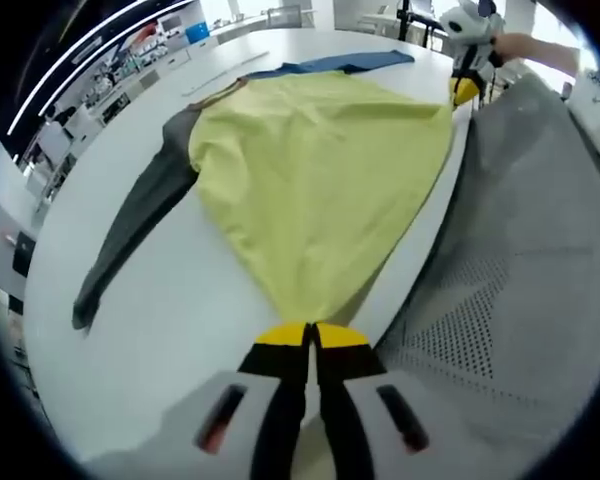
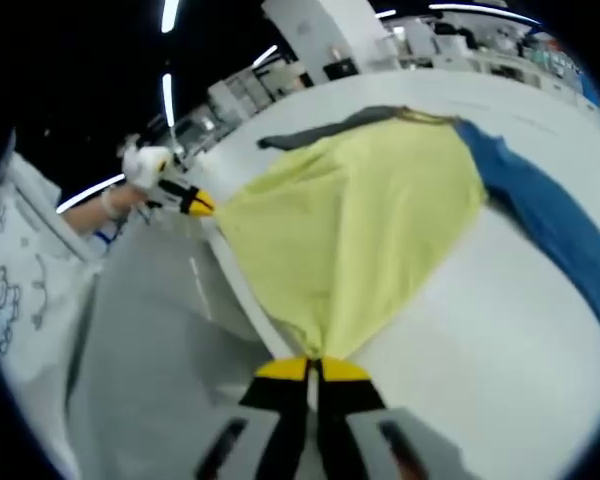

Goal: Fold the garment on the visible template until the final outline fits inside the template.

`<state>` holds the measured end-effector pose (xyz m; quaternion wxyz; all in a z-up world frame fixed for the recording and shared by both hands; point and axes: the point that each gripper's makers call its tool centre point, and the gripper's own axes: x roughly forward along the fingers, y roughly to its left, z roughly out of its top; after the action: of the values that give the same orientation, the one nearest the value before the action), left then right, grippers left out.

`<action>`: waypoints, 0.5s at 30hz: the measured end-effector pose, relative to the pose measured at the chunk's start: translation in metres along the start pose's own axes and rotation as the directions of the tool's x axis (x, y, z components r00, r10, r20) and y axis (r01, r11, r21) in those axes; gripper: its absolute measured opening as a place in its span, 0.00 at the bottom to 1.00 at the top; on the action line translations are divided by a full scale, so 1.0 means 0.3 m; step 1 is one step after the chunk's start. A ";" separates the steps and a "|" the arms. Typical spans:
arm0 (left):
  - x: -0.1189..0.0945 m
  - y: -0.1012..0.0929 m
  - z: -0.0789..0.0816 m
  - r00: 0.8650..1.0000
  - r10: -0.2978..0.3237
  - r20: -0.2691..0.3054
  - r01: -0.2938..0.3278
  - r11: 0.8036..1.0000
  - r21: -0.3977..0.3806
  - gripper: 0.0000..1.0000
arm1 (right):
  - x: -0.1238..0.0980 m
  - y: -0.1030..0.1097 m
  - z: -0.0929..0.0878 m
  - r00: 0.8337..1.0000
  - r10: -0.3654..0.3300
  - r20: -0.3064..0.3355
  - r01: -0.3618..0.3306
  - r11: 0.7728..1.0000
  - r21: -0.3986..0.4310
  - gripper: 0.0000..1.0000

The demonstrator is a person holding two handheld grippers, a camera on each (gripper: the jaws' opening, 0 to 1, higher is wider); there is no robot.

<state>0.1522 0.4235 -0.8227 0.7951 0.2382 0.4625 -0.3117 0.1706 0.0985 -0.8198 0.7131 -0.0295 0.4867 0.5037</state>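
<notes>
A garment with a yellow body (image 1: 320, 170), a grey sleeve (image 1: 140, 220) and a blue sleeve (image 1: 350, 62) lies spread on the white table (image 1: 150, 330). My left gripper (image 1: 310, 335) is shut on one corner of the yellow hem at the table's near edge. The right gripper (image 1: 462, 92) pinches the other hem corner further along that edge. In the right gripper view, my right gripper (image 2: 312, 368) is shut on yellow cloth (image 2: 360, 210), with the blue sleeve (image 2: 540, 220) to its right and the grey sleeve (image 2: 320, 130) at the far end. The left gripper (image 2: 198, 204) grips the far corner.
The person's grey perforated top (image 1: 540, 250) hangs beside the table edge, also seen as grey clothing (image 2: 140, 340). A hand (image 1: 525, 45) holds the right gripper. Benches and shelves (image 1: 120, 70) stand beyond the table's far side.
</notes>
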 end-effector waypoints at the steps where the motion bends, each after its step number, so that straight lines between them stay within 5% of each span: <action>1: 0.000 -0.001 0.000 1.000 0.000 0.001 0.000 1.000 -0.003 0.00 | 0.002 -0.002 -0.003 1.000 -0.001 -0.003 0.001 1.000 0.000 0.00; 15: 0.012 -0.008 -0.039 1.000 -0.012 -0.019 0.012 1.000 -0.020 0.00 | 0.014 -0.004 -0.037 1.000 -0.005 -0.026 0.005 1.000 0.007 0.00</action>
<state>0.1449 0.4285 -0.8315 0.7912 0.2303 0.4745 -0.3094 0.1643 0.0950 -0.8291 0.7082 -0.0348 0.4974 0.4999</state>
